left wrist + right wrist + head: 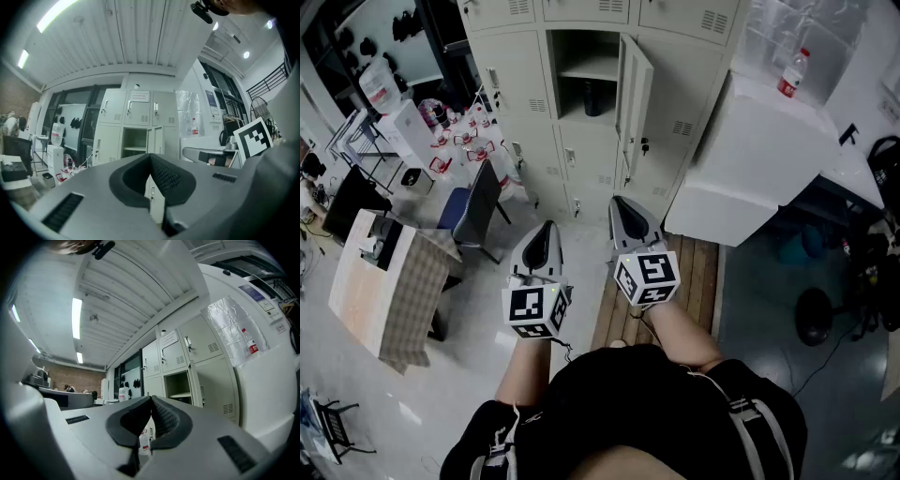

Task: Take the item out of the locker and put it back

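— Where is the thing from the locker?

— A small dark cylindrical item point(593, 97) stands inside the open compartment point(581, 86) of the cream metal locker bank point(527, 141), at the top centre of the head view. It sits under the compartment's inner shelf point(589, 67), and the pale metal door point(636, 94) hangs open to the compartment's right

— And the two tools?

— Both are in the lower middle of the head view, well apart from the lockers, side by side and pointing toward them. The left hand-held gripper point(547, 229) has its dark ribbed pads pressed together with nothing between them. The right hand-held gripper point(622, 204) is likewise closed tight and empty; its own view shows the pads meeting at the tips

— Anything else around?

— A big white cabinet point(750, 159) fills the upper right, with a clear plastic bottle with a red label point(789, 72) standing on top of it. At the left there is a blue chair point(469, 208), and further left a bench draped in checked cloth point(403, 291). The left gripper view shows the open compartment straight ahead, but the item is too small to make out there
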Demonstrator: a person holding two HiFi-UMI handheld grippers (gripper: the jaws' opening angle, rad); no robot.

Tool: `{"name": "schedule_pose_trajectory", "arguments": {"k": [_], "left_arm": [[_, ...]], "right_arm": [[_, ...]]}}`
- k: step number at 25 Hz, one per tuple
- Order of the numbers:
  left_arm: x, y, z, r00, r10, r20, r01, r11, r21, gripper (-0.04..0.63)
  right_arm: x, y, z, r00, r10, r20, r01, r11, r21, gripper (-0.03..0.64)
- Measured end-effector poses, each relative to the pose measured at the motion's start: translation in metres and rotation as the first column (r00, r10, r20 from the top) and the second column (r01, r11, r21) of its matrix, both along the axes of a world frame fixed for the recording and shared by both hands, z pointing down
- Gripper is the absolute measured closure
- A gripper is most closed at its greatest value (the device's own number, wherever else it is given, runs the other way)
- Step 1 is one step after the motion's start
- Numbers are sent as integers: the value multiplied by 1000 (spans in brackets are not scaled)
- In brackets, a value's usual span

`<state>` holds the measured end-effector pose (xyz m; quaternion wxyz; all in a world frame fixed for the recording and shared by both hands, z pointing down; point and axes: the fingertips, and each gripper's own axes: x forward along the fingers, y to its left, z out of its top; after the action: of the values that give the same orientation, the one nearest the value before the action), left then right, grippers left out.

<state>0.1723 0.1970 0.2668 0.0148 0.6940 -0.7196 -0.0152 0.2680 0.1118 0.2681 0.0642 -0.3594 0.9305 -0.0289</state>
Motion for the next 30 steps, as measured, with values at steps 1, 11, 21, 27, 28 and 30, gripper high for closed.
{"name": "schedule_pose_trajectory", "arguments": {"k": [1,11,21,27,28,30], "left_arm": [[-1,2,-1,1000,1,2,-1,1000,0,583],[-8,24,-3,1000,11,5,-11,1000,-2,583],[-53,64,4,999,26,-27,-25,1000,11,583],[-72,80,15,998,42,-43,-42,999,1,583],[-76,80,16,998,41,-41,-41,999,4,583],[-85,79,16,999,34,-39,-33,999,10,583]], "right_arm": [[0,2,-1,1000,2,4,-2,1000,2,603],[-12,27,-6,1000,0,17,0,1000,8,601],[-49,69,3,1000,23,3,-23,1000,4,600],[-66,85,11,999,40,-6,-40,999,3,600],[-69,85,11,999,41,-5,-41,999,5,600],[-76,83,11,999,41,0,-41,999,9,601]]}}
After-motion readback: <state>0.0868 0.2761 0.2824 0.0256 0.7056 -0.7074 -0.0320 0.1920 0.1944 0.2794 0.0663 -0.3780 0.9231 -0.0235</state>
